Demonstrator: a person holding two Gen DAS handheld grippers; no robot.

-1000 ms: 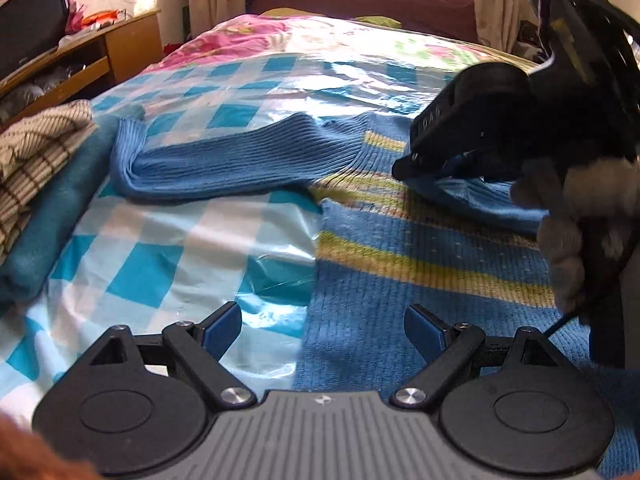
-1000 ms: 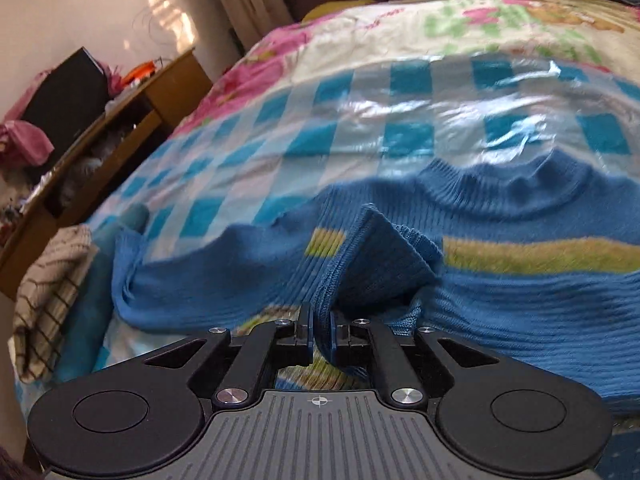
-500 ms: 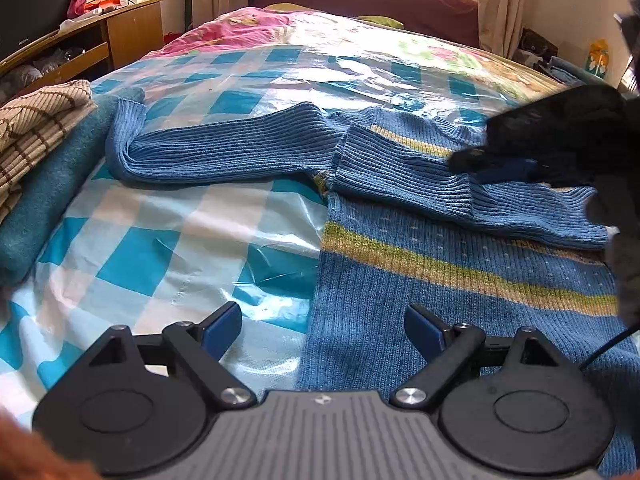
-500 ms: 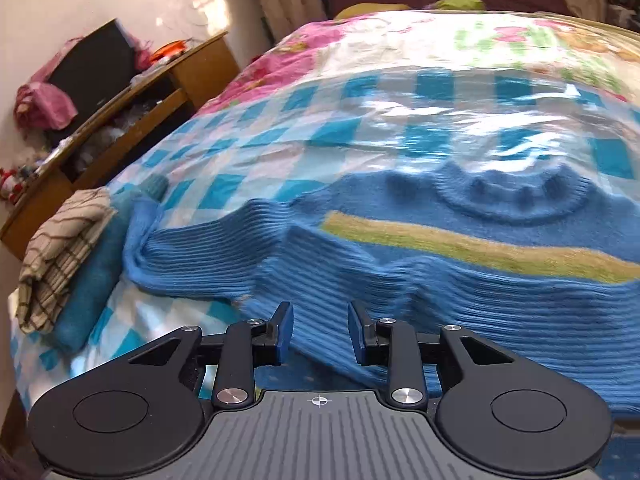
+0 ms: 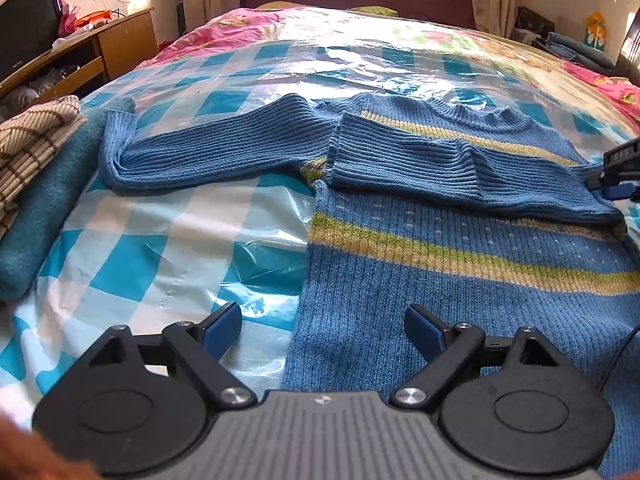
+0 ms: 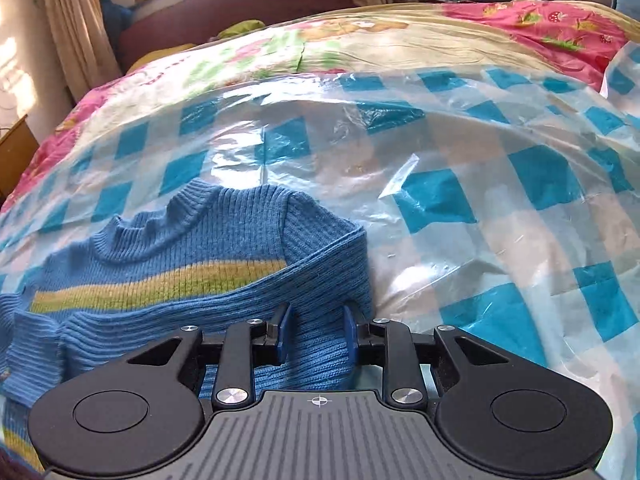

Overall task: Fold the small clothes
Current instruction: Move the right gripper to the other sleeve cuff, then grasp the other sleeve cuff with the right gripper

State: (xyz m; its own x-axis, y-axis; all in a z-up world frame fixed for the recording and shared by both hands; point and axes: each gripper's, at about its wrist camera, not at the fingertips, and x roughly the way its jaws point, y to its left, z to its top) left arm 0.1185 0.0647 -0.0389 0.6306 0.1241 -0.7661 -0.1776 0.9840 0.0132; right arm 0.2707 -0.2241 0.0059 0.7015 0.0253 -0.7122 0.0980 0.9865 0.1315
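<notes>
While the bed [image 5: 280, 52] serves as the folding surface, the sweater [image 5: 460, 264] lies flat ahead of the left gripper [image 5: 322, 330], spread and empty; one sleeve [image 5: 460, 168] folded across; right gripper [image 6: 314, 334] closing, pads not pressing the shoulder knit between them.

Sweater [image 5: 460, 240] lies flat on the plastic sheet [image 5: 168, 248] covering the bed [image 5: 280, 20]; one sleeve [image 5: 460, 160] lies folded across its chest. Folded clothes [image 5: 36, 168] are stacked at nine o'clock, the cabinet [image 5: 120, 48] at ten.
</notes>
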